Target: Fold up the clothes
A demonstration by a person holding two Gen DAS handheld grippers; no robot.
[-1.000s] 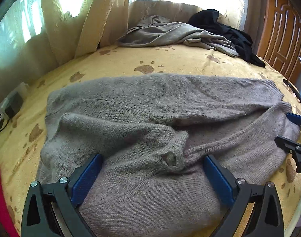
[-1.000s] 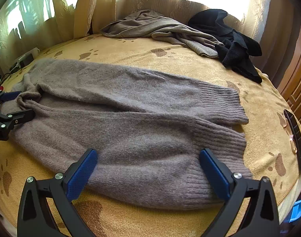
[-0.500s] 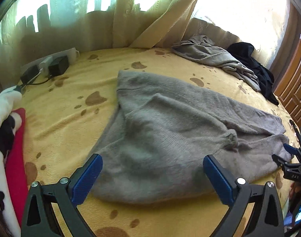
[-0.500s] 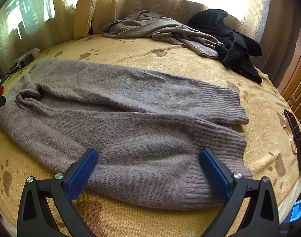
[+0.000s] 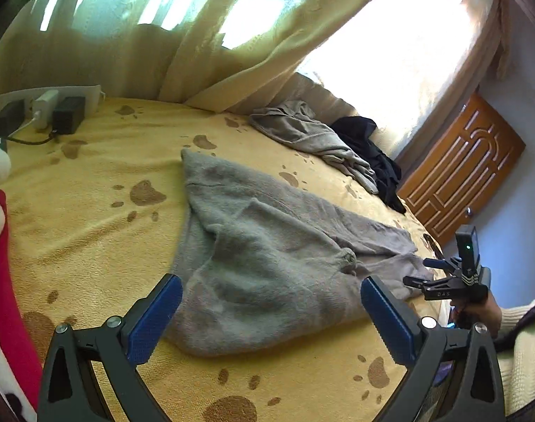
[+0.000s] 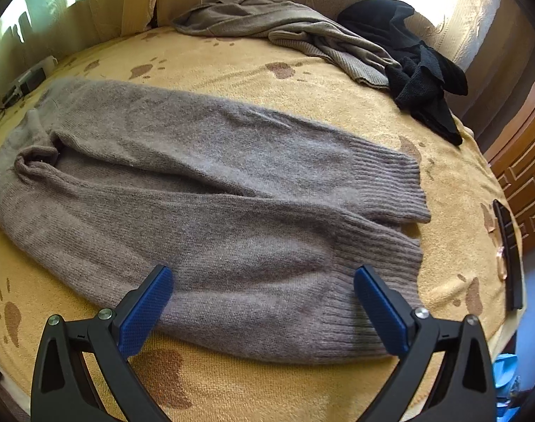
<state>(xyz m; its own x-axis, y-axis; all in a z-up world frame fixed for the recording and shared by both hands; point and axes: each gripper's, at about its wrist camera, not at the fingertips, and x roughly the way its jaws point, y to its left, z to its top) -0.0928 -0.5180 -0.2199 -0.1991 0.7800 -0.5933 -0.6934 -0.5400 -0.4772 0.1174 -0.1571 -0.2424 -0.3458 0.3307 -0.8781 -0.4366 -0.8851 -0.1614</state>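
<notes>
Left wrist view: grey sweater [image 5: 267, 263] spread flat on yellow paw-print bedspread [image 5: 91, 211], one sleeve folded across the body, cuff [image 5: 346, 256] bunched near the middle. Left gripper [image 5: 271, 320] hanging just above the near edge of the sweater, jaws spread wide, nothing between the blue pads [image 5: 155, 320]. Right gripper [image 5: 420, 272] visible at the right, at the sweater's hem end, held in a hand [image 5: 478, 311] with a cream cuff; jaws parted, gripping nothing.

Right wrist view: same sweater [image 6: 197, 193] lying lengthwise, ribbed hem [image 6: 387, 281] closest to the camera, ribbed sleeve end [image 6: 404, 186] beside it. Right gripper [image 6: 264, 311] poised over the hem edge, jaws wide apart, empty.

Further back near the curtains [image 5: 162, 52]: crumpled tan garment [image 6: 285, 28] touching a black garment [image 6: 418, 77]. Dark remote [image 6: 510, 256] at the bed's right edge. Power strip with plugged adapters [image 5: 42, 112] at the far left corner. Wooden door [image 5: 461, 168] beyond the bed.
</notes>
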